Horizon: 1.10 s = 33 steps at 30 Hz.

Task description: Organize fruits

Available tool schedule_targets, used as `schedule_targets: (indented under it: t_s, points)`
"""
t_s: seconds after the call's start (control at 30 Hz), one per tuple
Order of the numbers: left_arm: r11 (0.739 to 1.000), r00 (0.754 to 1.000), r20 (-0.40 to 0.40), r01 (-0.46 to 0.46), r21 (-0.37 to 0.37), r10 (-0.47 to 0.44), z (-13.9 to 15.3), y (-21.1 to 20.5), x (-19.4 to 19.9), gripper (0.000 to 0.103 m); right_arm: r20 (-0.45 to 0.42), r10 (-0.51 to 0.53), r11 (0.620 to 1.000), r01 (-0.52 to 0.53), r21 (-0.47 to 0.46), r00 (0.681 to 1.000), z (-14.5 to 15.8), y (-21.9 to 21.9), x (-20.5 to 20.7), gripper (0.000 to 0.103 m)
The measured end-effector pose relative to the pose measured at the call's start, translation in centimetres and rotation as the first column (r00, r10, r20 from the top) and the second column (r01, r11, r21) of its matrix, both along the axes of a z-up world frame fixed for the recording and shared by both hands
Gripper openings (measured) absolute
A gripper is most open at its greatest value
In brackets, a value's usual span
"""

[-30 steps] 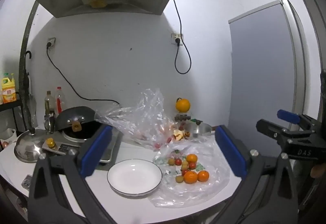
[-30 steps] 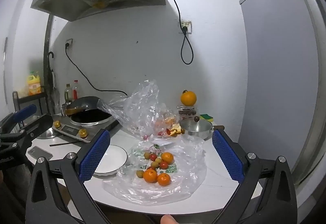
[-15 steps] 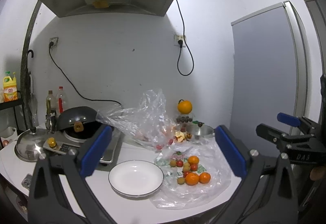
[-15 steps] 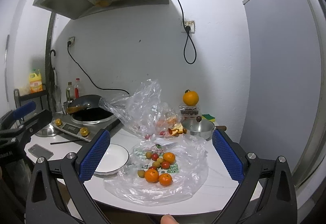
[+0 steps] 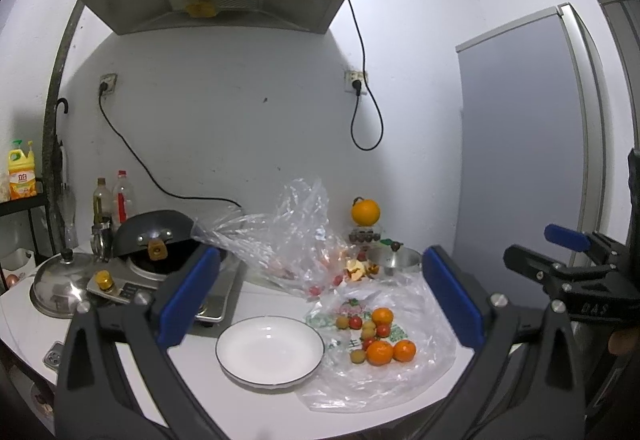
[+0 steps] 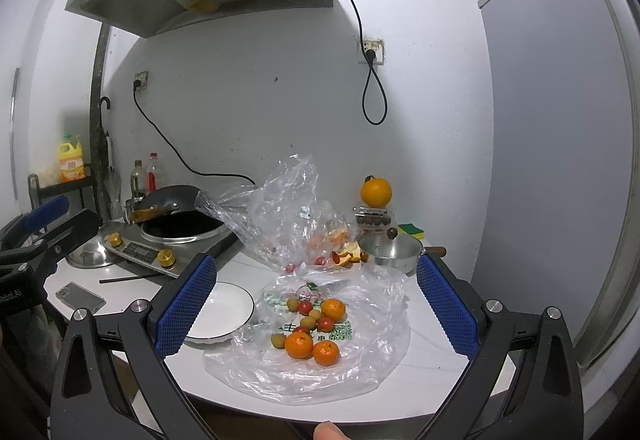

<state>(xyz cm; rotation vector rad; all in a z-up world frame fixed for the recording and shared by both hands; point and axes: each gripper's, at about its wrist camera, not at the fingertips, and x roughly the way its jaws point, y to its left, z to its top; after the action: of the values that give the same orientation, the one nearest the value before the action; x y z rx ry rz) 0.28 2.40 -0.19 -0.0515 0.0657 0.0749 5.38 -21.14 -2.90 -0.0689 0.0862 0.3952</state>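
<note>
Small oranges (image 5: 380, 353) (image 6: 299, 345), red cherry tomatoes (image 5: 355, 322) (image 6: 305, 307) and yellowish round fruits (image 5: 358, 357) (image 6: 278, 340) lie on a flattened clear plastic bag (image 5: 424, 372) (image 6: 372, 344) on the white counter. An empty white plate (image 5: 270, 350) (image 6: 224, 310) sits just left of the bag. My left gripper (image 5: 320, 296) is open, held back from the counter above the plate and fruit. My right gripper (image 6: 316, 304) is open too, framing the fruit pile from a distance. Each gripper shows at the edge of the other's view, the right one (image 5: 568, 264) and the left one (image 6: 44, 236).
A crumpled clear bag (image 5: 280, 240) with more fruit stands behind the pile. A small steel pot (image 6: 390, 252), a big orange (image 6: 375, 192) on a box, a wok (image 5: 160, 236) on an induction cooker, a steel lid (image 5: 60, 282), a phone (image 6: 80, 296) and bottles crowd the back and left.
Both grippers have drifted slightly upward and back, so the counter sits a little lower in each view. Nothing on the counter has moved and both stay open.
</note>
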Motion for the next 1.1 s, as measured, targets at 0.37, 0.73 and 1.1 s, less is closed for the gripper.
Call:
schedule_targets:
  t_s: [0.37, 0.73, 1.1]
  points:
    - [1.0, 1.0, 0.002, -0.003, -0.004, 0.003, -0.14, -0.01, -0.07, 0.102, -0.002, 0.002, 1.0, -0.002, -0.002, 1.0, 0.11, 0.01, 0.07, 0.102]
    - [1.0, 1.0, 0.008, -0.006, -0.003, 0.006, -0.03, 0.13, -0.18, 0.102, 0.003, 0.006, 1.0, -0.006, -0.004, 1.0, 0.31, 0.12, -0.08, 0.102]
    - [1.0, 1.0, 0.013, -0.006, 0.0, 0.006, 0.01, 0.07, -0.39, 0.102, 0.003, 0.008, 1.0, -0.008, -0.005, 1.0, 0.41, 0.2, -0.09, 0.102]
